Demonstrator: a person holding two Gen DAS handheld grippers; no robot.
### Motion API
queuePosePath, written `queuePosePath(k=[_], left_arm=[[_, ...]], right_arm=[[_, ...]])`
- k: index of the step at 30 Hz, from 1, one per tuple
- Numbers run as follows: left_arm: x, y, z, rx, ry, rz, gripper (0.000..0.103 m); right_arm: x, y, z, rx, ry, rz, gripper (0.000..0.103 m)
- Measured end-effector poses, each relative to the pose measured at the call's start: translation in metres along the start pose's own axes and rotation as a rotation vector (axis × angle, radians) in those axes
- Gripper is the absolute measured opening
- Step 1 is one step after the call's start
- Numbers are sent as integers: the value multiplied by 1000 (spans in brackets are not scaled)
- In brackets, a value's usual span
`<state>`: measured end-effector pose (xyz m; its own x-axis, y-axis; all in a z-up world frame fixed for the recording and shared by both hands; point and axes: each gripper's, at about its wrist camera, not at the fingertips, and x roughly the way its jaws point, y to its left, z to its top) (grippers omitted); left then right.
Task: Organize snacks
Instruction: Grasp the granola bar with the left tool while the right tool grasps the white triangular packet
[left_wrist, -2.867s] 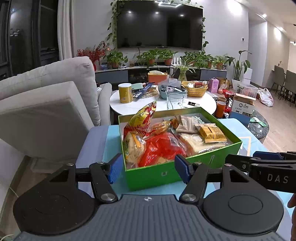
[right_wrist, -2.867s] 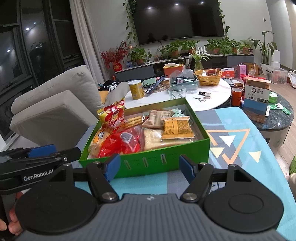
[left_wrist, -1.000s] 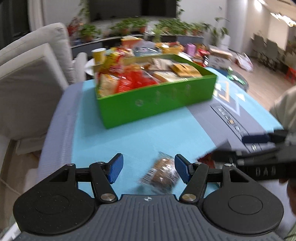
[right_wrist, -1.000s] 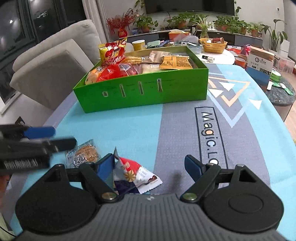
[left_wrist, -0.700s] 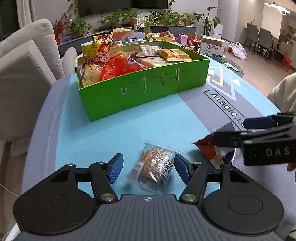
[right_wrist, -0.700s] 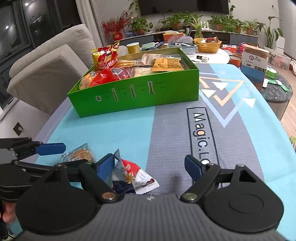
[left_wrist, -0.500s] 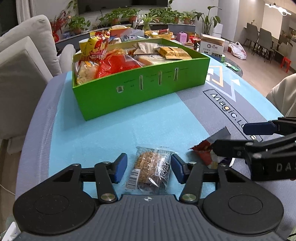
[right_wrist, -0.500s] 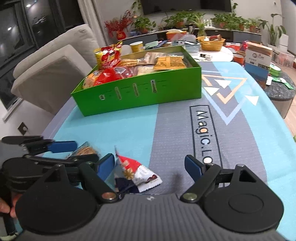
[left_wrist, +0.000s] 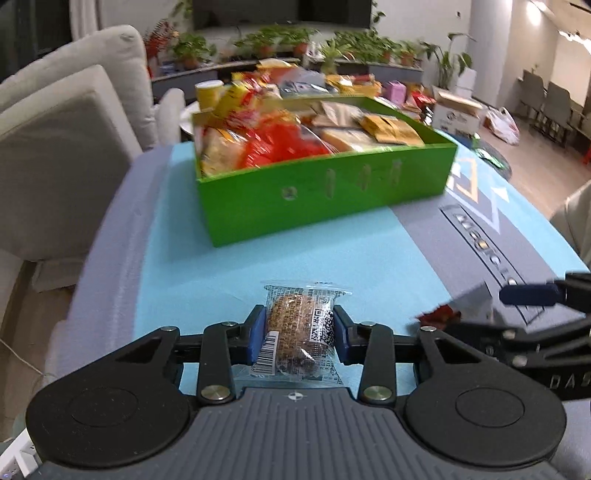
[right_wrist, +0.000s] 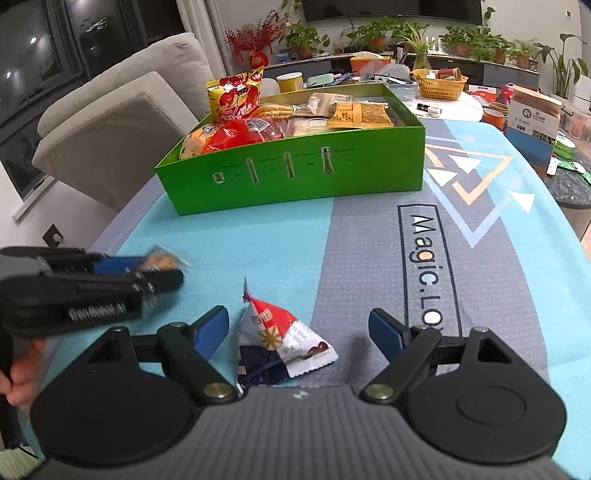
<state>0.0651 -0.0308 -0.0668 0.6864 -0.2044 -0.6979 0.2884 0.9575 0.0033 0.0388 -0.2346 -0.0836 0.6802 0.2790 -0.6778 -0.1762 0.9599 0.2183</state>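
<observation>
My left gripper (left_wrist: 298, 330) is shut on a clear-wrapped brown cookie packet (left_wrist: 297, 325) and holds it just above the blue mat; it also shows in the right wrist view (right_wrist: 160, 263). My right gripper (right_wrist: 299, 330) is open, its jaws on either side of a red, white and navy triangular snack packet (right_wrist: 275, 339) lying on the mat. That packet shows partly in the left wrist view (left_wrist: 456, 308). A green box (right_wrist: 295, 177) full of snack bags stands further back on the mat; it also shows in the left wrist view (left_wrist: 325, 199).
The blue and grey mat (right_wrist: 369, 251) covers the table. A grey sofa (right_wrist: 110, 122) stands to the left. A white round table (right_wrist: 450, 101) with a basket and cups stands behind the box. A cardboard box (right_wrist: 532, 122) is at the right.
My left gripper has closed on the cookie packet and lifted it slightly, moving forward. My right gripper has stayed open over the triangular packet.
</observation>
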Motion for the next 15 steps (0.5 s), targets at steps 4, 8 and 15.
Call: queuePosePath(k=[4, 8, 15], left_arm=[[-8, 3, 3, -11, -22, 10, 35], [-15, 1, 4, -16, -39, 3, 35], [-22, -3, 6, -9, -61, -1, 35]], right_arm=[[3, 2, -4, 2, 15, 11, 62], [3, 7, -7, -12, 21, 9, 62], [3, 8, -7, -18, 20, 7, 62]])
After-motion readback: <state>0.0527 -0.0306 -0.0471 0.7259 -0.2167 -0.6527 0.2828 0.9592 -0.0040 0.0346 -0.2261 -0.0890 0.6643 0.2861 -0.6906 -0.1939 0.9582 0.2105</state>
